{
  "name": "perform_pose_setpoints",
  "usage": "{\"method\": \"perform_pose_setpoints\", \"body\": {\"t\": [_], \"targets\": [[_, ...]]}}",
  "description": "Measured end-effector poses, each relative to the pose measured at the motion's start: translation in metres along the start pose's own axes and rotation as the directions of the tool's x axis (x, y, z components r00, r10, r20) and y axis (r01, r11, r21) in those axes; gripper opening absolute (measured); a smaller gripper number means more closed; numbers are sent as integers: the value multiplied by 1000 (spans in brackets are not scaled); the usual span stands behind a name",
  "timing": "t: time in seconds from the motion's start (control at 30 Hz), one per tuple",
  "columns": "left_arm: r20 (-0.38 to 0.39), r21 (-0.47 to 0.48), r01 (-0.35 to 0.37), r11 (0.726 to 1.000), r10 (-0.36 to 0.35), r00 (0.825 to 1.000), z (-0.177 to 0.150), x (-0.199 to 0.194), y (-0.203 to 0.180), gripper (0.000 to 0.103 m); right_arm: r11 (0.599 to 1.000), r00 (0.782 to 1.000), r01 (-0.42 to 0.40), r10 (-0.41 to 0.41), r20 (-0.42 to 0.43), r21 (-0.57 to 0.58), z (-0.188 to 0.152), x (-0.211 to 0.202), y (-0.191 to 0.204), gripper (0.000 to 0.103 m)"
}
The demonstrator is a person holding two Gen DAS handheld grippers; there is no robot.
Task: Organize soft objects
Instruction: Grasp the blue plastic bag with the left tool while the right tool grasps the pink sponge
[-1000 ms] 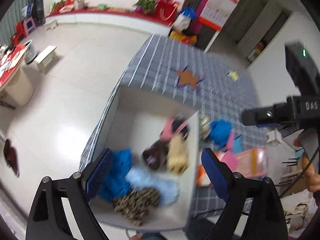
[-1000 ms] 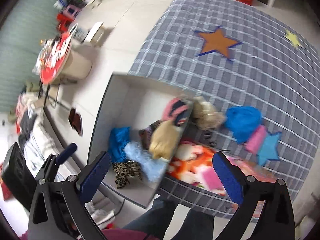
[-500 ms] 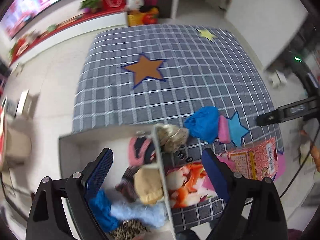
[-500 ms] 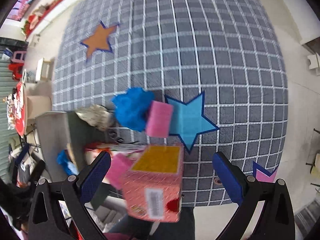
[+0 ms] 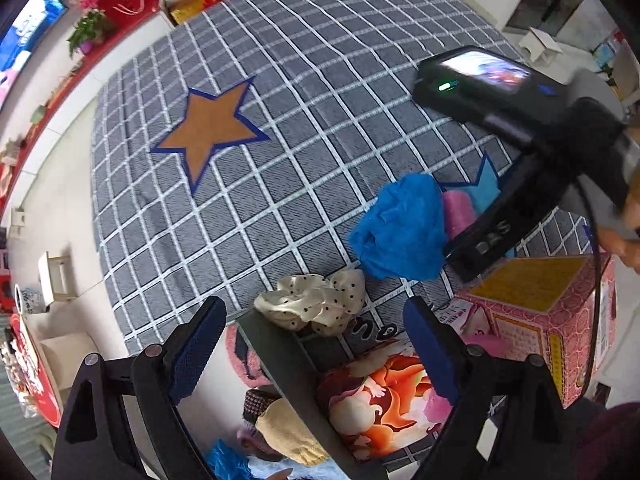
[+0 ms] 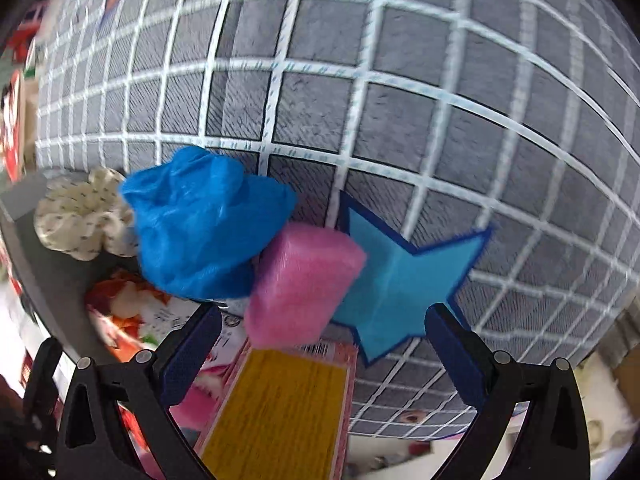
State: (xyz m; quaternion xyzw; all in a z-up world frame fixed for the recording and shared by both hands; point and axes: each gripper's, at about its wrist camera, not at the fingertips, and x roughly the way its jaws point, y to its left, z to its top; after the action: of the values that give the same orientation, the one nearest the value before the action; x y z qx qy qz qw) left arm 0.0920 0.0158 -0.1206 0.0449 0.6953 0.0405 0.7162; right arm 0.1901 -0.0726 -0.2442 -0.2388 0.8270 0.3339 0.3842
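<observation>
- Two grippers are showing in our views, both with jaws spread wide and nothing between the blue ribbed pads: our left gripper (image 5: 316,344) is hanging at the bottom of its frame, our right gripper (image 6: 324,344) at the bottom of its own.
- We are looking at a crumpled blue cloth (image 6: 200,224), glossy and wrinkled, lying left of centre on the grey checked mat (image 6: 400,100).
- We are seeing a pink sponge (image 6: 304,284), a porous rectangular block, touching the cloth's lower right side; its long axis is running from lower left to upper right, and it is overlapping a flat blue star (image 6: 404,284) printed on the mat.
- We are noticing a cream dotted scrunchie (image 5: 316,304), satiny and ruffled, sitting at the corner of the grey bin wall (image 5: 296,376).
- We are finding a pink patterned box (image 5: 540,320) with a yellow top at the lower right of the left view.
</observation>
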Motion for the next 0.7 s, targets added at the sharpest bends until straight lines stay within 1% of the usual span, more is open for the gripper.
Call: {"method": "perform_pose_setpoints", "body": {"t": [0.07,0.1,0.17,0.23,0.3,0.33,0.37,0.43,0.47,0.5,0.53,0.63,0.7], "targets": [[-26,23,4,1000,-4,1000,7,9,-7,92,998,998,53,-54,-33,-26,6,10,2,102],[-34,30,14,999,-13,999,12,14,-11,92,994,994,104,-105,-30,-25,6,12,0,102],[-53,42,53,998,-51,997,21,23,-20,92,975,975,223,-223,23,4,4,8,-13,102],[-79,53,84,995,-80,994,32,35,-29,92,964,964,259,-262,55,55,-1,4,-34,102],[-101,54,96,994,-90,991,45,48,-38,92,966,970,219,-231,71,139,-7,-1,-66,102],[-104,55,97,994,-91,990,51,52,-41,92,964,975,184,-203,85,190,-13,-4,-85,102],[-105,55,98,994,-92,990,55,56,-44,92,964,978,157,-182,102,215,-17,-6,-96,102],[-111,42,108,993,-103,989,66,65,-50,92,968,979,85,-126,162,237,-27,-13,-108,102],[-116,34,112,993,-108,987,70,69,-52,92,972,976,38,-86,201,232,-33,-17,-111,102],[-123,24,114,993,-111,986,73,73,-54,92,975,972,8,-59,225,221,-35,-19,-110,102],[-128,15,112,994,-109,986,75,77,-55,92,977,968,-5,-49,248,212,-36,-20,-109,102],[-154,-11,103,995,-103,983,78,90,-58,92,982,953,24,-79,293,187,-23,-29,-103,102],[-180,-36,103,994,-108,978,77,102,-58,92,988,952,40,-83,295,150,-13,-26,-93,102]]}}
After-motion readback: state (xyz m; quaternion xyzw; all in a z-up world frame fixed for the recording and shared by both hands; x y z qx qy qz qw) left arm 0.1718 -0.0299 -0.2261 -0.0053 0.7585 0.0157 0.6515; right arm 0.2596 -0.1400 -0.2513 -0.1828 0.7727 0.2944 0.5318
